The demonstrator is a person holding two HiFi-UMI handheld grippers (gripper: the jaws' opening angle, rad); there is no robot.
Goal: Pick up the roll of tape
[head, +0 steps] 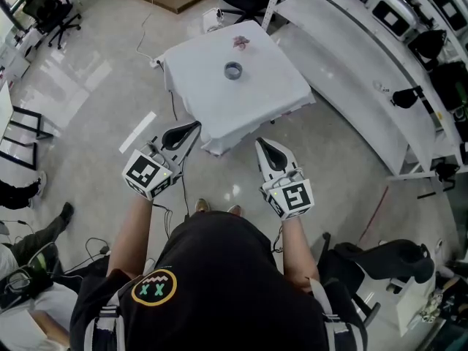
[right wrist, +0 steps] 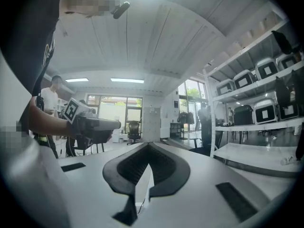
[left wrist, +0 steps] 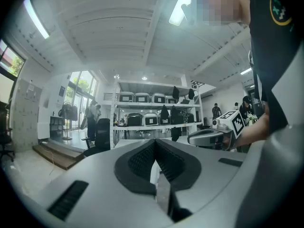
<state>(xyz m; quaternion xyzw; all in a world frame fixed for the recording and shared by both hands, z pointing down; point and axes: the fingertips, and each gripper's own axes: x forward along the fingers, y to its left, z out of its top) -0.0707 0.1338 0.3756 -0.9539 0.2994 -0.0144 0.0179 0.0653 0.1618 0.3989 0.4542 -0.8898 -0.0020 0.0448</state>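
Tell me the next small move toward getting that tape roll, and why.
Probably step closer and carry the right gripper toward the table. The tape roll lies mid-table, while this gripper and the left gripper hang short of its near edge, both shut and empty.

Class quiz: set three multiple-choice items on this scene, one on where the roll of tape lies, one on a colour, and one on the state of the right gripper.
1. Where is the roll of tape?
A on the floor
B on the table
C on a shelf

2. What colour is the tablecloth?
A white
B red
C black

3. The right gripper has its fingers:
A wide apart
B closed on the tape
C closed together, empty

Answers:
1 B, the head view shows the roll lying near the table's middle.
2 A, the cloth is plain white across the top and down the sides.
3 C, the right gripper view shows the fingers meeting with nothing between them.
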